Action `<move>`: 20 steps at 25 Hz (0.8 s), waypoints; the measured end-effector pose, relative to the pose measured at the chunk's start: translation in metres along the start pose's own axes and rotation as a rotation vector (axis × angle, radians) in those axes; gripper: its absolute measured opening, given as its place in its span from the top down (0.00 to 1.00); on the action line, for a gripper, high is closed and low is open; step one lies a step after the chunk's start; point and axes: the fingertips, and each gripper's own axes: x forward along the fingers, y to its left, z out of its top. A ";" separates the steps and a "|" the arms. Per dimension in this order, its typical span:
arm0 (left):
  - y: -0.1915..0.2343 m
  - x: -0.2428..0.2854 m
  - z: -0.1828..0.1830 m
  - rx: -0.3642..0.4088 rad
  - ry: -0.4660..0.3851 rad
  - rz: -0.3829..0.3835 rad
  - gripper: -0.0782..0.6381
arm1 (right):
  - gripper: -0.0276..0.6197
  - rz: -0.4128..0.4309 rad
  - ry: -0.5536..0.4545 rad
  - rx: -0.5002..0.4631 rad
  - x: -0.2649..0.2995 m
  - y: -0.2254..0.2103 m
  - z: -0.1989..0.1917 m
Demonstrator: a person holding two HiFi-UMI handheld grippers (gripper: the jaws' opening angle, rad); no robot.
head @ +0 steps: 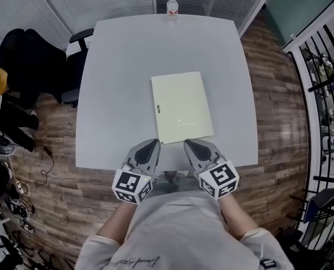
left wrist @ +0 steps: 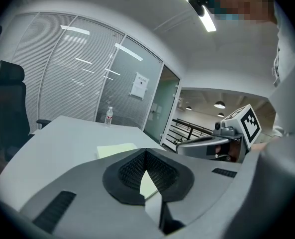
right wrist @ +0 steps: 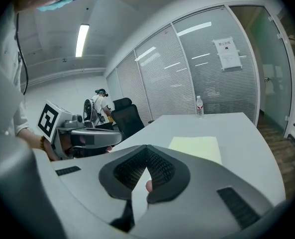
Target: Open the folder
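Just past the person's shirt (head: 178,229), the left gripper (head: 151,145) and right gripper (head: 190,145) hang over the table's (head: 110,94) near edge, both clenched on nothing. The pale yellow folder (head: 181,107) lies closed mid-table, its near edge seemingly just beyond their tips.

A water bottle (head: 172,9) stands on the grey table (head: 116,94)
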 end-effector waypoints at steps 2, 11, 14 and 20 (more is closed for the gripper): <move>0.004 0.000 -0.001 -0.008 0.005 0.009 0.88 | 0.92 0.005 0.011 -0.013 0.001 0.000 0.000; 0.015 -0.005 -0.012 -0.003 0.015 0.026 0.88 | 0.92 0.003 0.046 -0.073 0.011 0.010 -0.015; 0.013 -0.001 -0.023 -0.005 0.033 0.023 0.88 | 0.92 -0.001 0.070 -0.111 0.011 0.011 -0.025; 0.014 0.010 -0.047 -0.016 0.073 0.012 0.88 | 0.92 0.003 0.105 -0.135 0.016 0.012 -0.040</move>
